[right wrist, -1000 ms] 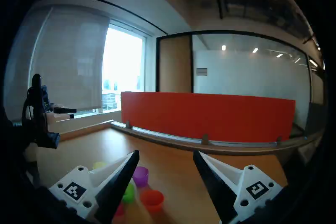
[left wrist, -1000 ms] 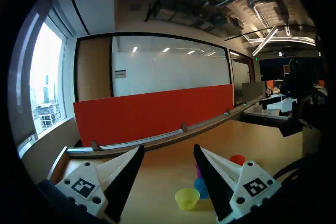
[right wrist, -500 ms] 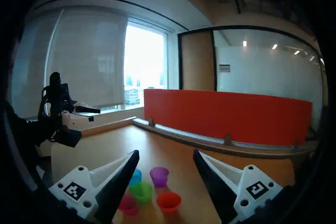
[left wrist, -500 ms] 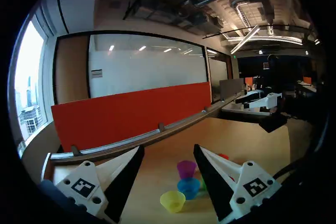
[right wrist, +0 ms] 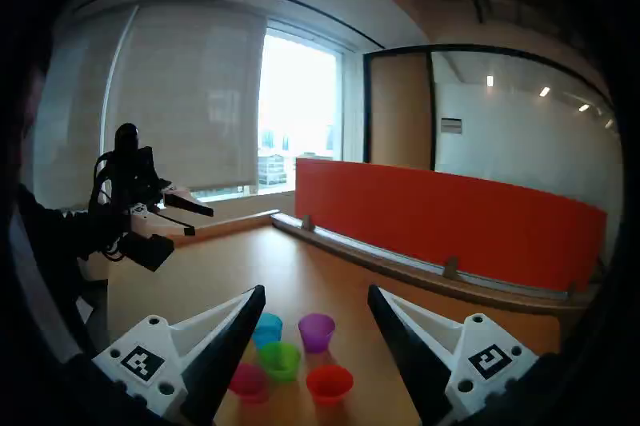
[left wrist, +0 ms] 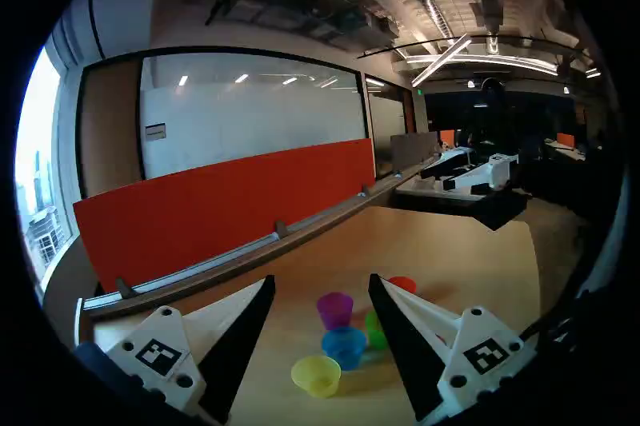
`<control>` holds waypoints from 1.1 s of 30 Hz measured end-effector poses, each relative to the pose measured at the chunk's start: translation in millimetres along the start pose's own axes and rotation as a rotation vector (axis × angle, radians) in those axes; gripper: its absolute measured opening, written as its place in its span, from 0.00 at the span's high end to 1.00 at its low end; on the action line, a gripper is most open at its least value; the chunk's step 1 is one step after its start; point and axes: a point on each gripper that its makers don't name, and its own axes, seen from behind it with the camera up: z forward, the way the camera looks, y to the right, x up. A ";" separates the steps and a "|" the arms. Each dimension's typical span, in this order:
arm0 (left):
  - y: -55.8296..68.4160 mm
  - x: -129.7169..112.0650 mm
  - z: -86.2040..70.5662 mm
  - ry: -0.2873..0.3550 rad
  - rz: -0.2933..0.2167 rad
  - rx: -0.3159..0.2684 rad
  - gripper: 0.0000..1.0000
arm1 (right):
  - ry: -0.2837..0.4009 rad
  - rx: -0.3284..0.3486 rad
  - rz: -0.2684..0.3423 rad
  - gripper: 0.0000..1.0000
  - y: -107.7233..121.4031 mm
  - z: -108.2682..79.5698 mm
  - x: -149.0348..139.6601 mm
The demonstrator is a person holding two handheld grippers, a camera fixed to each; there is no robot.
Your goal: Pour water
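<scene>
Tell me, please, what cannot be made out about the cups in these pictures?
Whether the purple cup holds water: right gripper view, too small, its own wall hides the inside.
Green cup: left gripper view, partly behind a finger of the left tongs.
Pink cup: right gripper view, partly behind a finger of the right tongs.

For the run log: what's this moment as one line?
left hand-held gripper: open, empty | right hand-held gripper: open, empty | coloured plastic cups: upright, clustered on wooden table

Wooden desk (right wrist: 320,266), red partition (right wrist: 448,218), bright window (right wrist: 300,106) with blind
</scene>
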 end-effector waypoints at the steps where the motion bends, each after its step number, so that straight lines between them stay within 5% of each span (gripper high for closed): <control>1: 0.5 -0.4 0.8 -0.004 -0.001 -0.008 0.14 | -0.010 0.006 -0.009 0.01 -1.2 0.5 -1.3; 9: 2.9 -3.5 7.7 -0.041 -0.008 -0.064 0.14 | -0.101 0.057 -0.071 0.01 -11.4 7.0 -11.5; 21: 14.6 -20.4 19.5 -0.124 0.055 -0.137 0.14 | -0.215 0.106 -0.140 0.00 -21.6 17.2 -28.9; 33: 17.4 -40.7 29.4 -0.180 0.075 -0.179 0.14 | -0.269 0.139 -0.160 0.00 -25.1 29.6 -41.6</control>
